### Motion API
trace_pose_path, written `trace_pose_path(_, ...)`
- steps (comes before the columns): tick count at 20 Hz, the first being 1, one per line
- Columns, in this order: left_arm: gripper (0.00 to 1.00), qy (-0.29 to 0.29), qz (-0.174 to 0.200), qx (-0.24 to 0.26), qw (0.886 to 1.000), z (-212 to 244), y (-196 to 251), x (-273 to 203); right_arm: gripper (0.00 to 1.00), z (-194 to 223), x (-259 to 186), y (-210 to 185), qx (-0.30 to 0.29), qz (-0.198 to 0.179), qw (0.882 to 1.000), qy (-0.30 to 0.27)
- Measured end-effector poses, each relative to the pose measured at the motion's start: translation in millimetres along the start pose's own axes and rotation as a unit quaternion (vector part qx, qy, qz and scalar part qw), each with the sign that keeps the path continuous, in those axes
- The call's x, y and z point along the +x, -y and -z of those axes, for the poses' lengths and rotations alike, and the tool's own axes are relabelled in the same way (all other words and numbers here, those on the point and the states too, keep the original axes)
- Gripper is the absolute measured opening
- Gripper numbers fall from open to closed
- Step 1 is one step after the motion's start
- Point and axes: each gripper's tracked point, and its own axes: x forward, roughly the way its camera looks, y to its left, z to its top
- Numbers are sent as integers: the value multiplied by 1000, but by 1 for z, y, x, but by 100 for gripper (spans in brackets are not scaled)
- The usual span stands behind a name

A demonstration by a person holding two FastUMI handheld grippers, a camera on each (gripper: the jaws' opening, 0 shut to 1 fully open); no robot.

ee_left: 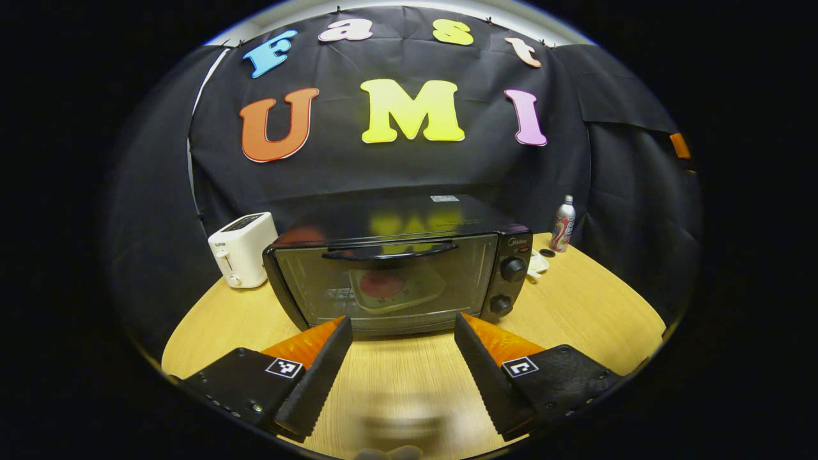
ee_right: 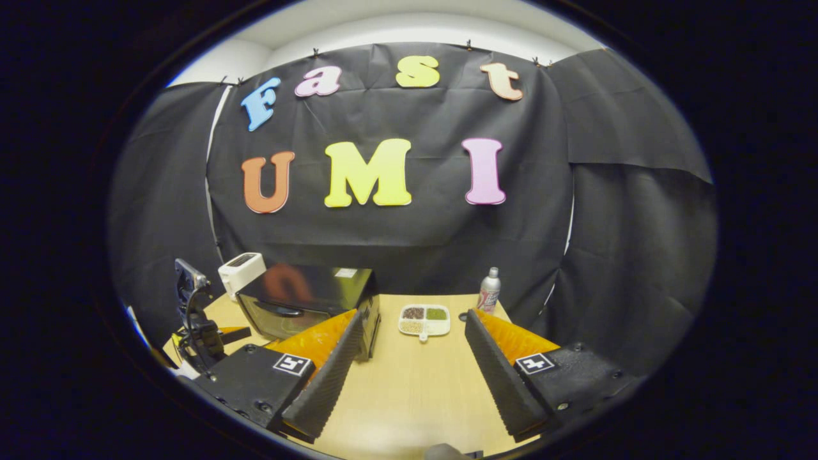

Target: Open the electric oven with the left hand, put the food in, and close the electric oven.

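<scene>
So, from left to right across your booth:

Far left wall: black cloth hangs down to the table edge behind the toaster; in the right gripper view a pale ceiling strip shows above it.
Toaster (ee_left: 243, 249): white, upright on the far left of the table, just beside the oven's left side, apart from it.
Left gripper (ee_left: 402, 332): you hold it low over the near part of the table, facing the oven door; its two fingers stand wide apart with bare wood between them and grip nothing. In the right gripper view it shows at the far left edge (ee_right: 201, 326), near the oven's front.
Electric oven (ee_left: 396, 275): black, centre of the table in the left gripper view, door shut, handle (ee_left: 390, 251) across the top of the glass, two knobs (ee_left: 513, 269) stacked on its right panel. Through the glass you can see a pale tray with something reddish on it; what it is, I cannot tell.
Table (ee_left: 575, 306): light wood grain, rounded edge, bare in front of the oven.
Right gripper (ee_right: 409, 332): held over the near table to the right of the oven, fingers spread wide, nothing between them.
Food tray (ee_right: 424, 319): white, divided into compartments with dark, green and pale contents, on the table right of the oven and left of the bottle, apart from both.
Small dark disc (ee_right: 463, 316): flat on the wood between tray and bottle.
Bottle (ee_right: 489, 291): upright at the far right of the table, close to the cloth.
Right wall: black cloth again, overlapping panels.
</scene>
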Motion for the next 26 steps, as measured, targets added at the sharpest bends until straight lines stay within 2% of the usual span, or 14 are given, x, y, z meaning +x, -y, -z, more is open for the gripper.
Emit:
trace_pose_path(2, 97, 7, -2, 4, 1000, -7, -1, -7, 100, -2, -1, -3, 1, -2, 1000, 2)
trace_pose_path(5, 97, 26, -6, -8, 1000, -32, -3, -26, 97, -8, -5, -8, -2, -7, 1000, 10)
trace_pose_path(6, 97, 37, -11, -10, 999, -45, -4, -34, 100, -12, -7, -11, -2, -10, 1000, 15)
trace_pose_path(7, 97, 49, -16, -15, 999, -59, -7, -44, 97, -16, -9, -15, -2, -13, 1000, 20)
trace_pose_path(9, 97, 72, -19, -23, 997, -88, -10, -64, 100, -24, -20, -21, -5, -13, 999, 30)
trace_pose_path(15, 97, 144, -41, -21, 989, -167, -23, -142, 97, -43, -39, -34, -13, -22, 997, 75)
trace_pose_path(21, 96, 174, -70, -38, 981, -192, -46, -214, 96, -49, -58, -37, -19, -15, 995, 99)
trace_pose_path(26, 96, 174, -84, -42, 980, -185, -60, -243, 97, -41, -70, -39, -15, -9, 995, 95)
